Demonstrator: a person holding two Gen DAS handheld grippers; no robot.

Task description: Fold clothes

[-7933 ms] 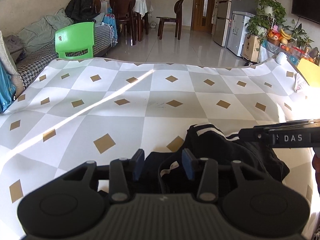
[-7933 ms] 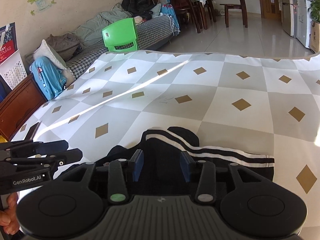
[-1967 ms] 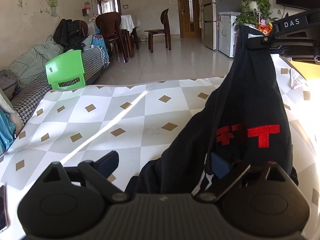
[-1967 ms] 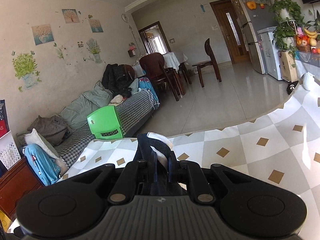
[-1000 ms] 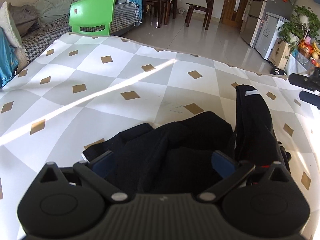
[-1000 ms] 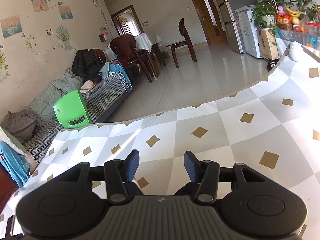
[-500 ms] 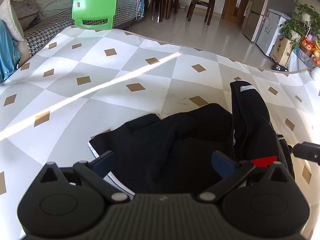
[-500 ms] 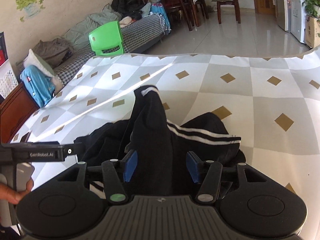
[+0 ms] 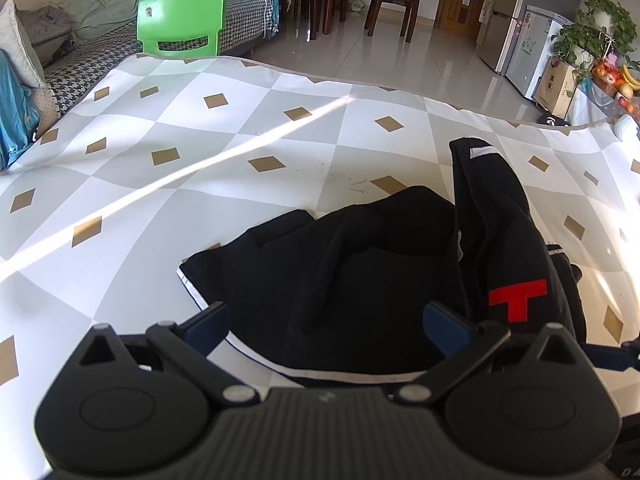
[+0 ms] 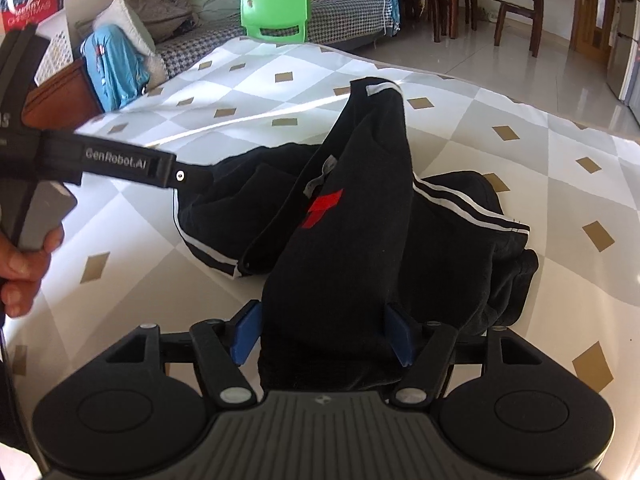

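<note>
A: In the left wrist view, the left gripper (image 9: 326, 322) stands wide open, holding nothing. The black garment (image 9: 380, 276) lies crumpled on the patterned mat (image 9: 160, 184). Two seconds ago it hung high from the other tool; now it is down.

B: In the right wrist view, the right gripper (image 10: 322, 334) is also spread, with cloth between its pads (image 10: 245, 332) but not pinched. It was clamped before. The garment (image 10: 360, 216) is not folded.
</note>
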